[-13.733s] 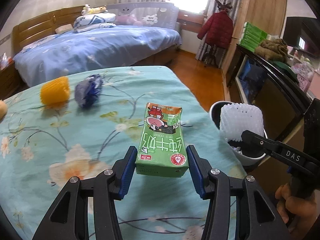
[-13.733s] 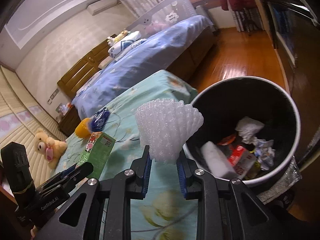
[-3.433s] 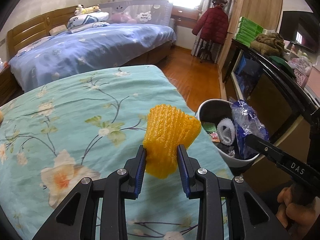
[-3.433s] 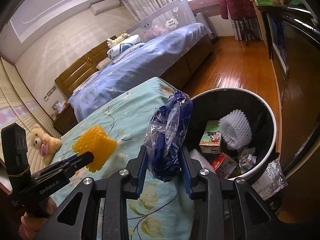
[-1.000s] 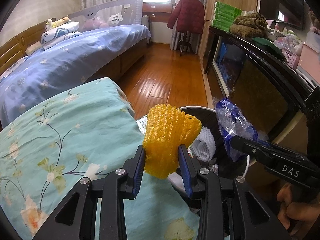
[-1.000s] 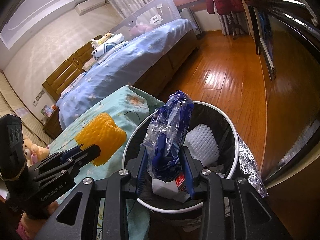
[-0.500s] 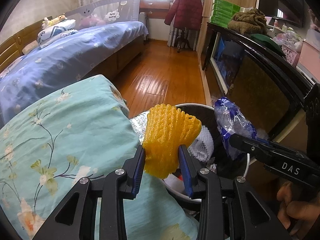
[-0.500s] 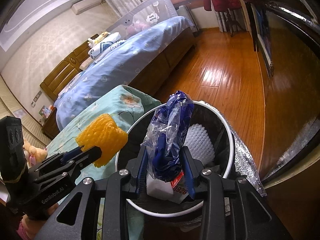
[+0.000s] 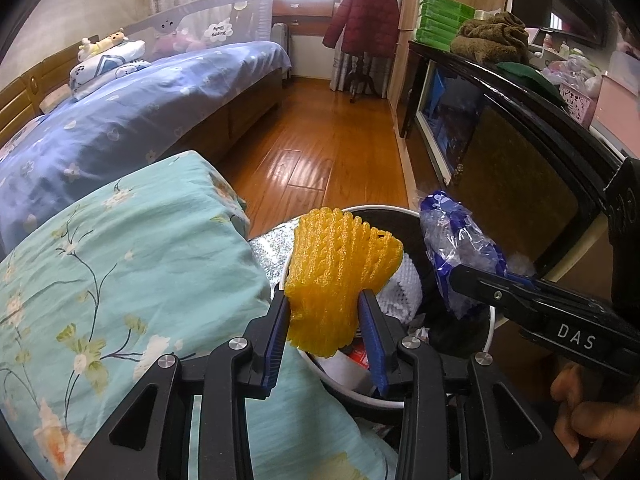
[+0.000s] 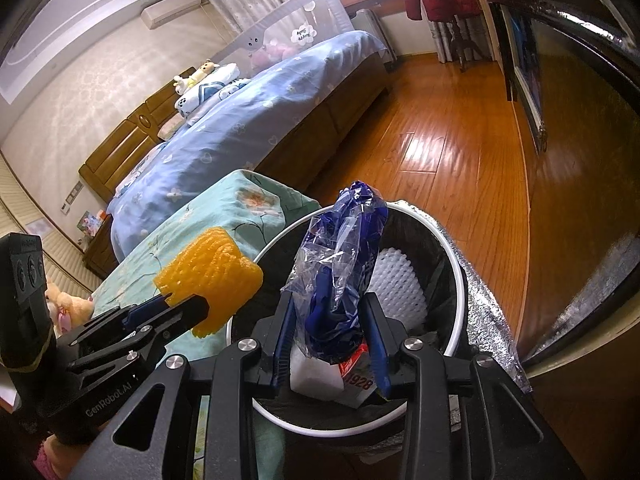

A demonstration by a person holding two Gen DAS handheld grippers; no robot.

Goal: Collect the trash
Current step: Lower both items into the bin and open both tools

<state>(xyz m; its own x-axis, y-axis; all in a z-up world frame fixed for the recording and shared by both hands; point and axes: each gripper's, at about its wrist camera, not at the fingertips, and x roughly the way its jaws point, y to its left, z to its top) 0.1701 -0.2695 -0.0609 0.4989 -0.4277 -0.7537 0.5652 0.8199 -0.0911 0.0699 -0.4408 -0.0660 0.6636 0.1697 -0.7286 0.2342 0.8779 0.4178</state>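
A: What do the left tongs (image 9: 326,312) hold?

B: They pinch a yellow foam net (image 9: 340,276) at its lower part. Its long axis goes along the fingers, up and away from the camera, and the wide open end points toward the bin (image 9: 384,211). In the right wrist view the net (image 10: 210,278) hangs over the near-left rim of the bin, just beside the edge of the table (image 10: 240,216) with the flowered cloth.

A: And the right tongs (image 10: 330,336)?

B: They are pressed on a blue and clear plastic wrapper (image 10: 340,272). The wrapper stands almost upright, its long axis along the fingers, with the crumpled top end pointing up and away. It is directly above the opening of the bin (image 10: 454,252).

A: What is inside the bin?

B: I see 1 white foam net (image 10: 396,284) against the far wall, a white block and a red package below the wrapper. The rest is too dark to tell.
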